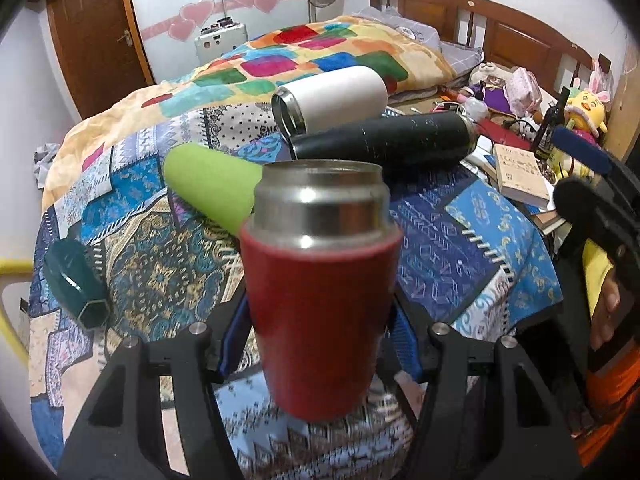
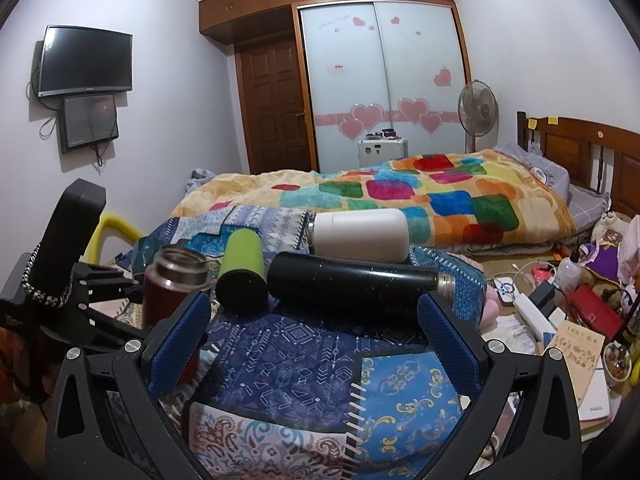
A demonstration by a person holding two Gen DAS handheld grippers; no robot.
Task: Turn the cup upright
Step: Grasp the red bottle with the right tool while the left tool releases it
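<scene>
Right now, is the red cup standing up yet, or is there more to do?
Nearly done. The red cup is already upright, mouth up, but the left gripper is clamped on it, so letting go is left. The right gripper is open and holds nothing. Behind, the green cup, white cup, black bottle and teal cup lie on their sides.

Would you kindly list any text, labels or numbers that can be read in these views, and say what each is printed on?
"100": top of the beige paperback book cover at the right; the characters after it are too blurred to read.
Pale book with dark vertical print: illegible.
White label on the frosted wardrobe door: too small.
Red steel-necked cup, clamped in the left gripper: no lettering visible.
</scene>
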